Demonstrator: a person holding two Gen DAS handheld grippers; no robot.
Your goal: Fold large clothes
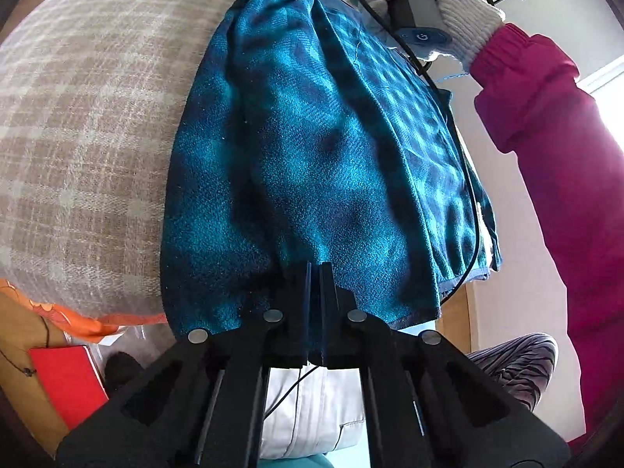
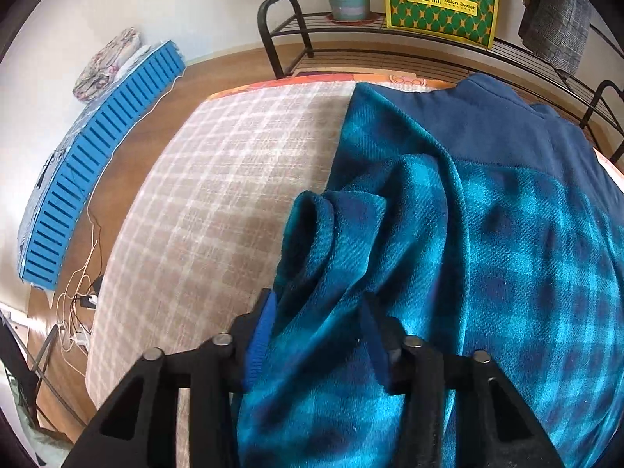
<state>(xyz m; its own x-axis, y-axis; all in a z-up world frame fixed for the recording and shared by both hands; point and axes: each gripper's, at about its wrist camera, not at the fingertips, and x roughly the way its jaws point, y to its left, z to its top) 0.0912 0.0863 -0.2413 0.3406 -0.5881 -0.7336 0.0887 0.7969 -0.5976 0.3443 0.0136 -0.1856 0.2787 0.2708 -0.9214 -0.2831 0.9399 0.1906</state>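
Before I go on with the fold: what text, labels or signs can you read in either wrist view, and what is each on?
"Asian Sweet" on the green and yellow bag standing on the black rack, right wrist view.
Chinese characters beside it on the same label: too small to read with certainty.
A power symbol, not text, on the blue button of the hand-held gripper's handle, left wrist view.
Nothing readable on the blue plaid garment.

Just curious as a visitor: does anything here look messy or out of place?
Only the blue plaid garment: it lies rumpled on the checked bed cover, a cuffed part bunched between the right hand-held gripper fingers. A black cable trails across it.
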